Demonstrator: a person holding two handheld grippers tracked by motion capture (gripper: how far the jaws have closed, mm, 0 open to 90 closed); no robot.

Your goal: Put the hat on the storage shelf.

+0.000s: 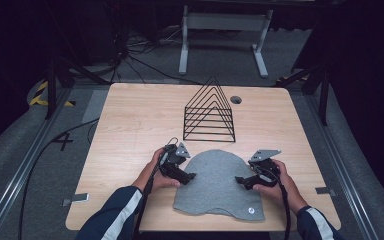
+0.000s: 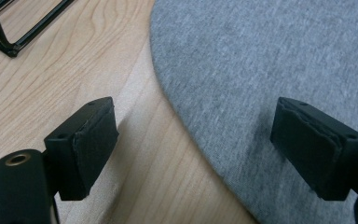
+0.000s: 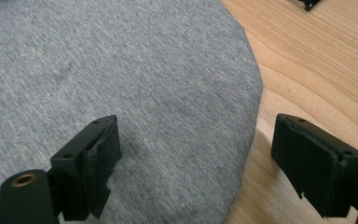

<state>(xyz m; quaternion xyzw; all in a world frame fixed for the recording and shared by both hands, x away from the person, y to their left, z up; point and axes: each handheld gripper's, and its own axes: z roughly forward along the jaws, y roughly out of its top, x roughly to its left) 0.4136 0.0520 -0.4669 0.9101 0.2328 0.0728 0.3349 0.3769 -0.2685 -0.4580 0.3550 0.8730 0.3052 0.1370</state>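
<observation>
The left hand-held gripper [image 1: 189,176] sits at the left edge of the grey beanie [image 1: 216,182], jaws spread, one over bare worktop [image 1: 130,125] and one over the cloth, nothing pinched; the beanie lies flat near the front edge, just in front of the black wire rack [image 1: 209,111] (its small round tag at the lower right corner). The right hand-held gripper [image 1: 240,179] straddles the opposite edge, also spread and empty; closing without dipping under the hem could catch only the top layer, or slide the fabric and bunch it.
</observation>
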